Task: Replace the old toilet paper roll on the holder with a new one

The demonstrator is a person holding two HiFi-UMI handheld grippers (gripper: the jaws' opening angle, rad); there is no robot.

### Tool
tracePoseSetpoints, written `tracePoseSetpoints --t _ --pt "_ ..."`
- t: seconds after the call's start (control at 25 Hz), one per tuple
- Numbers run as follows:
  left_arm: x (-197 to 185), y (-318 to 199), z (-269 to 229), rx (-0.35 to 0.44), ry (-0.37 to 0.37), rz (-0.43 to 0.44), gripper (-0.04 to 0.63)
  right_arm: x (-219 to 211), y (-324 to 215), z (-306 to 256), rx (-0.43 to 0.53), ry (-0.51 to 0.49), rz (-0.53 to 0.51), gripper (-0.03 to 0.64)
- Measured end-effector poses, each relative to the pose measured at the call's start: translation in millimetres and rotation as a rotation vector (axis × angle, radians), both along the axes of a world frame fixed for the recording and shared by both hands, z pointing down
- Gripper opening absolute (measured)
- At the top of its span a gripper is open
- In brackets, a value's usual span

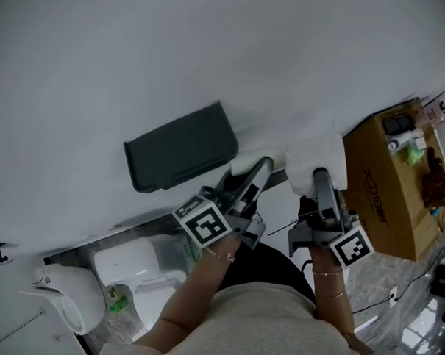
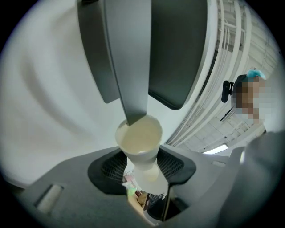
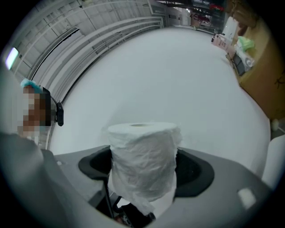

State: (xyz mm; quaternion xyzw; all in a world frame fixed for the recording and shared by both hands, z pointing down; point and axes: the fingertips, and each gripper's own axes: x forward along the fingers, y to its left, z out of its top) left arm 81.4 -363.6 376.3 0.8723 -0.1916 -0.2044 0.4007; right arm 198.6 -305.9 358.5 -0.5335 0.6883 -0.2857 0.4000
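I've got the left gripper (image 1: 258, 175) clamped on the empty tube (image 2: 139, 138) just beside the holder (image 1: 183, 146). The right gripper (image 1: 321, 186) squeezes the new roll (image 3: 142, 160), near the holder.

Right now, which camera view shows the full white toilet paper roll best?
The right gripper view: the full white toilet paper roll stands upright, centred, clamped in the right gripper. The head view shows it only as a white shape blending into the wall. The left gripper view misses it, showing just the empty pale cardboard tube.
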Motion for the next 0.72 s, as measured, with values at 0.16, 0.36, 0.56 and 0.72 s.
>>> tracePoseSetpoints --t 0.16,0.36,0.56,0.72 --pt "2.8 10.3 4.1 -0.005 -0.005 0.027 0.212 1.4 2.2 2.3 -0.003 -0.002 0.003 0.414" --pt "-3.4 20.0 7.0 -0.008 -0.015 0.026 0.212 -0.8 2.0 2.2 0.003 -0.011 -0.010 0.414" --pt "-16.1 27.5 2.7 -0.001 -0.011 -0.017 0.212 -6.7 0.8 0.9 0.010 -0.026 -0.037 0.414" --pt "-31.1 33.7 0.6 0.008 -0.018 -0.037 0.212 -24.9 -6.7 -0.4 0.015 -0.031 -0.081 0.414"
